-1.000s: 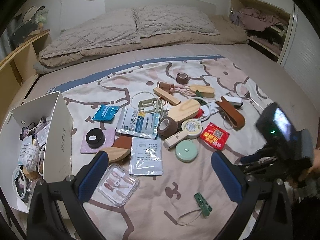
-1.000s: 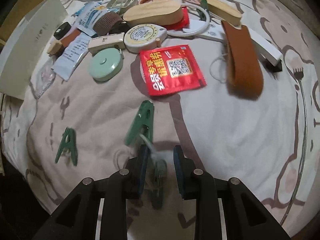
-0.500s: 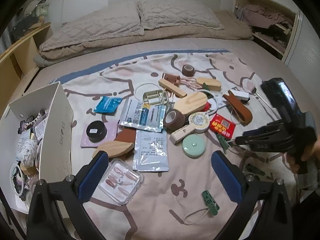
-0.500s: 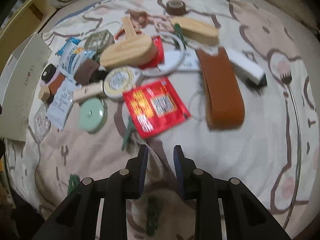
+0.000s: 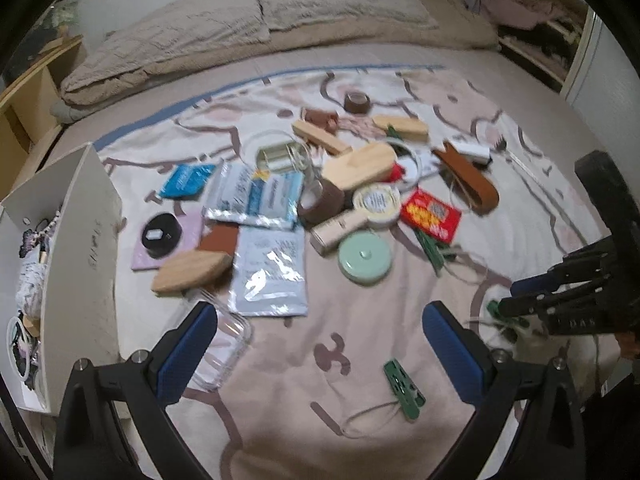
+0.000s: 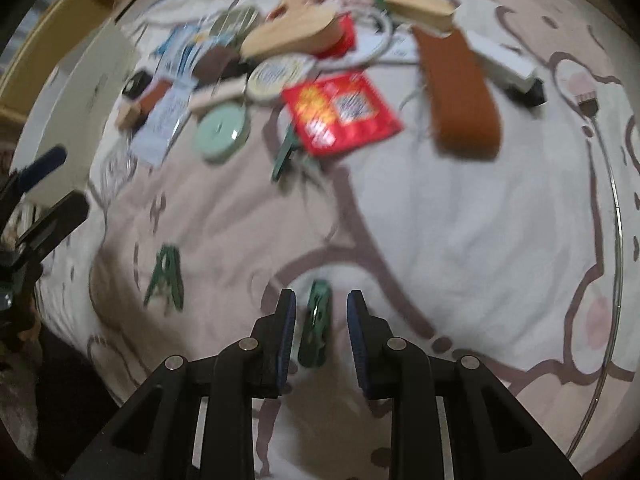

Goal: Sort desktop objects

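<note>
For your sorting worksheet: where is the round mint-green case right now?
In the left wrist view the mint-green case lies mid-blanket, just below the cream round tin and left of the red packet.

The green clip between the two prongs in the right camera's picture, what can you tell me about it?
The green clip looks like a dark green plastic clothespin, long and narrow, with slots along its body. It lies flat on the patterned blanket, lengthwise between the fingers of the right claw. There is a gap on both sides, so neither blue pad seems to touch it. The picture is blurred, so finer detail is lost.
</note>
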